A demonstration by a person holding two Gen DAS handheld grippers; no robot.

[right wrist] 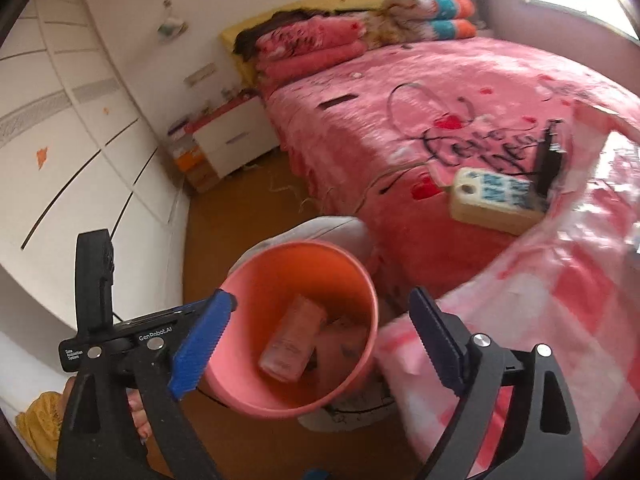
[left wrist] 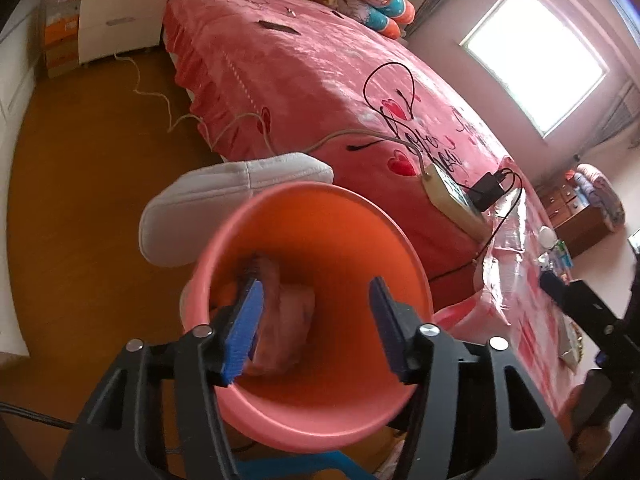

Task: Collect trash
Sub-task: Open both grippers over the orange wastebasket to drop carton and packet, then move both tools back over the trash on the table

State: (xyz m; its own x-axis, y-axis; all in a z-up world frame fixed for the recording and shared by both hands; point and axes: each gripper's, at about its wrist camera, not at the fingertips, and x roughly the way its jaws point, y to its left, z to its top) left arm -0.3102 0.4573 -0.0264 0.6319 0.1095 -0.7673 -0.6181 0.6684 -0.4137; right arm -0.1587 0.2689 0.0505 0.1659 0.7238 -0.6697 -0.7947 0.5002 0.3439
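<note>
The pink bin (left wrist: 320, 240) sits on the wooden floor (left wrist: 80, 200) hard against the foot corner of the bed (left wrist: 300, 72), and both tongs hang over its mouth; the left tongs (left wrist: 316, 332) are directly above the opening, blue pads (left wrist: 248, 328) wide apart and holding nothing, with a pale pink packet (left wrist: 288, 320) lying in the bottom just beyond the left pad; the right tongs (right wrist: 320, 344) are also spread and empty, set a little back and to the side, so that one pad overlaps the near rim and the other sits over the pink checked cloth (right wrist: 560, 320) beside the bin. In the right wrist view the packet (right wrist: 292, 340) is a flat oblong, its long axis running from the near side of the bin up towards the far wall, with a second crumpled wrapper (right wrist: 344, 344) touching it on the right. By my judgement the left tongs are the nearer to the bin's contents; any trash yet to gather would lie away from both.

Readable writing: "GenRobot.AI" on the left tongs' body seen from the right wrist, beside a small label reading "Data Acquisition System"; the bedspread carries a looping black "Love" script; the packet's print is too blurred to read. A cream power strip (left wrist: 452, 200) with a black charger lies on the bed.
</note>
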